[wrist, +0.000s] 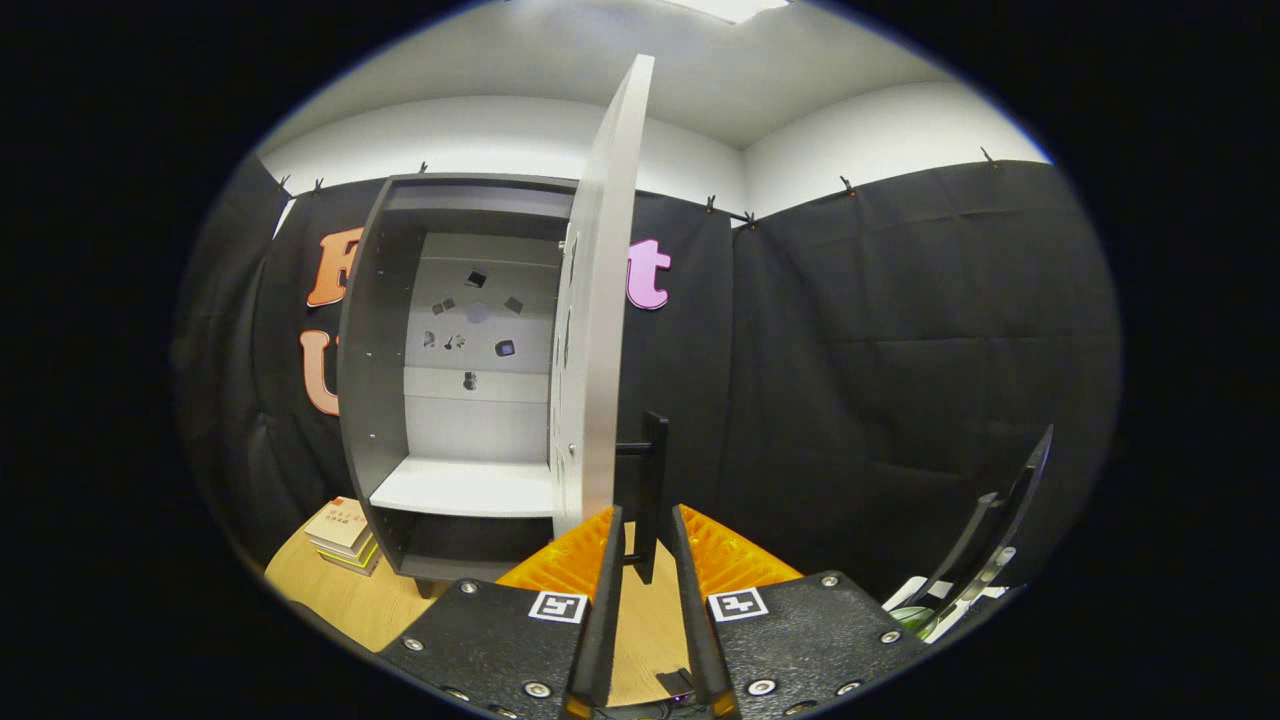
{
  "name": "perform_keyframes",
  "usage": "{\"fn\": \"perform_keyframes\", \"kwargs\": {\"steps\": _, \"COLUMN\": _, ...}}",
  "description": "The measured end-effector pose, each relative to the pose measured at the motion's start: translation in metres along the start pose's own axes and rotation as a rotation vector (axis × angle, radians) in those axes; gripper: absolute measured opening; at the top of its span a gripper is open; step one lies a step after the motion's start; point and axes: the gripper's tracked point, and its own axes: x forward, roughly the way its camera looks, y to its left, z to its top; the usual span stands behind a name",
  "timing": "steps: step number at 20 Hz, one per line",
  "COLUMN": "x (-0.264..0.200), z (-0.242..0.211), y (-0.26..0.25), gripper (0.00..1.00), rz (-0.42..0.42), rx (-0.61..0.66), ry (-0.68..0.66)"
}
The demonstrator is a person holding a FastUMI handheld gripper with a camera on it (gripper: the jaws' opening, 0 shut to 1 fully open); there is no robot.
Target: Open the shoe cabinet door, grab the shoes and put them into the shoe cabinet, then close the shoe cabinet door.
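The grey shoe cabinet [385, 400] stands ahead and to the left on a wooden surface. Its door [600, 330] is swung wide and I see it nearly edge-on. Inside, a pale shelf [470, 485] has nothing on it. The black bar handle [655, 460] sticks out from the door's outer face, and its lower end hangs down between my fingers. My gripper [647, 515] is narrowly open around that handle, close to it on both sides, with a slight gap on the left.
A small stack of books [342, 535] lies on the wooden surface [340, 600] by the cabinet's left foot. A dark slanted frame [990, 530] with pale items at its base stands to the right. Black cloth walls close in behind.
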Motion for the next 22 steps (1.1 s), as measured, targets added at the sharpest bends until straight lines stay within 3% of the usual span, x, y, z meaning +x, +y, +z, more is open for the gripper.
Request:
{"fn": "perform_keyframes", "kwargs": {"steps": 6, "x": -0.006, "z": 0.005, "y": 0.008, "gripper": 0.32, "rz": 0.043, "rx": 0.000, "ry": -0.001}}
{"fn": "perform_keyframes", "kwargs": {"steps": 14, "x": -0.014, "z": 0.000, "y": 0.085, "gripper": 0.32, "rz": 0.156, "rx": -0.002, "ry": 0.004}}
{"fn": "perform_keyframes", "kwargs": {"steps": 22, "x": -0.023, "z": 0.002, "y": 0.141, "gripper": 0.43, "rz": 0.266, "rx": 0.021, "ry": -0.017}}
